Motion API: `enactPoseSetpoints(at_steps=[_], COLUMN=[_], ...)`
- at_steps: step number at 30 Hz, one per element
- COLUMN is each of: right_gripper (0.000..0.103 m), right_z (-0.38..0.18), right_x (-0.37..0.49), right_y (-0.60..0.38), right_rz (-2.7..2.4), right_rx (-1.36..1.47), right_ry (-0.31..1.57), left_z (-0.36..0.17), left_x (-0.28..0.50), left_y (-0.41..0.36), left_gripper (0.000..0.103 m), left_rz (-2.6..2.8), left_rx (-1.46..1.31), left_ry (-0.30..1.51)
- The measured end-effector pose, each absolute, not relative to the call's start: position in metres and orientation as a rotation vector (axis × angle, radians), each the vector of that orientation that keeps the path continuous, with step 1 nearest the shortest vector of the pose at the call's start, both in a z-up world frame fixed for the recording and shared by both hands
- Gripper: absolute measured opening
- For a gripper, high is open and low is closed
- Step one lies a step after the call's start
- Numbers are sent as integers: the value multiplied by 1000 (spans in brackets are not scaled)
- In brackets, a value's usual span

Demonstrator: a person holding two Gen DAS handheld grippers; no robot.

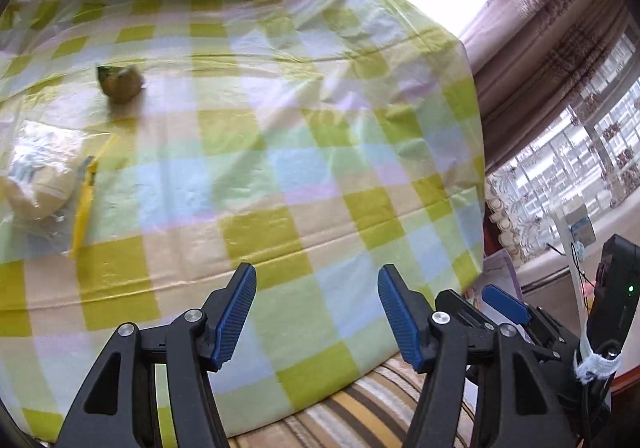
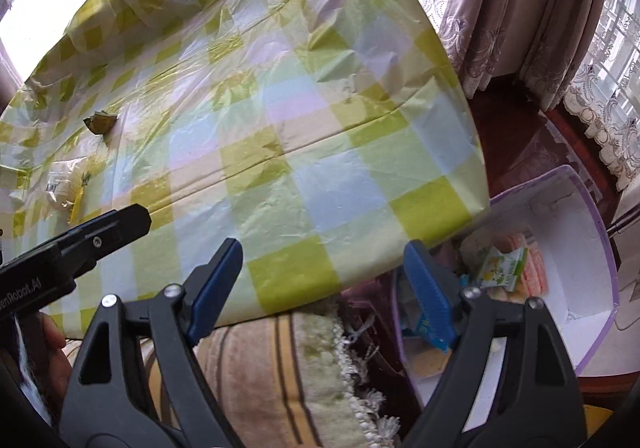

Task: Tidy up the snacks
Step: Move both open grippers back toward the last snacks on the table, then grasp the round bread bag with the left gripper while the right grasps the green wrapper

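Right gripper [image 2: 320,280] fingers apart, empty, over checked tablecloth [image 2: 280,127] beside snack-filled box [image 2: 592,248].

The tablecloth [image 1: 280,151] is checked in lime green, pale blue, lilac and cream. A small snack [image 1: 120,83] is olive-brown; a packet [image 1: 40,175] is clear and cream with a yellow edge. The box [image 2: 576,288] is white with lilac rims. The curtains [image 2: 520,7] are mauve.

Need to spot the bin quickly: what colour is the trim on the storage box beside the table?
Pale purple trim on a white storage box, clearest in the right wrist view.
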State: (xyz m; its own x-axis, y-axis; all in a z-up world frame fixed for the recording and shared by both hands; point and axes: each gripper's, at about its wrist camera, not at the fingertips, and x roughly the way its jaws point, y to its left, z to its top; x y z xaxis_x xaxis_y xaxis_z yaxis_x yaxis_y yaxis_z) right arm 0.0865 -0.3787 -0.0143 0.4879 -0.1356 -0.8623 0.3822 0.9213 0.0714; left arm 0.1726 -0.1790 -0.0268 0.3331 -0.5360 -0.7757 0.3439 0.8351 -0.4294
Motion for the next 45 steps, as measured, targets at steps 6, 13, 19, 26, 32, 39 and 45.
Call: enactPoseSetpoints(at_steps=[6,13,19,26,32,39,45], right_gripper=[85,85,87,87,87,87,83], right_z=[-2,4,5,0,2,-5,-38], right_x=[114,146,169,219,287,355,380], right_y=[-325,-276,-256,-280,-301,-240,-192], right_rz=[-275,-166,-18,43,91,224,236], right_rx=[237,274,260,314,427,290,142], right_ry=[956,900,867,881,908,968,1031], left_z=[-23,-20,-23,-54,-58,-53,-37], left_x=[173,173,219,264,272,278,261], left_y=[-78,-9,8,-12,-27,-47,-43], left_gripper=[64,69,82,82,85,63,44], left_rz=[-358,-150,-70,13,34,2,-61], left_rx=[-358,-484,-590,-615,-592,-446,-461], left_ry=[1005,951,995,1137,1132,1094,1046])
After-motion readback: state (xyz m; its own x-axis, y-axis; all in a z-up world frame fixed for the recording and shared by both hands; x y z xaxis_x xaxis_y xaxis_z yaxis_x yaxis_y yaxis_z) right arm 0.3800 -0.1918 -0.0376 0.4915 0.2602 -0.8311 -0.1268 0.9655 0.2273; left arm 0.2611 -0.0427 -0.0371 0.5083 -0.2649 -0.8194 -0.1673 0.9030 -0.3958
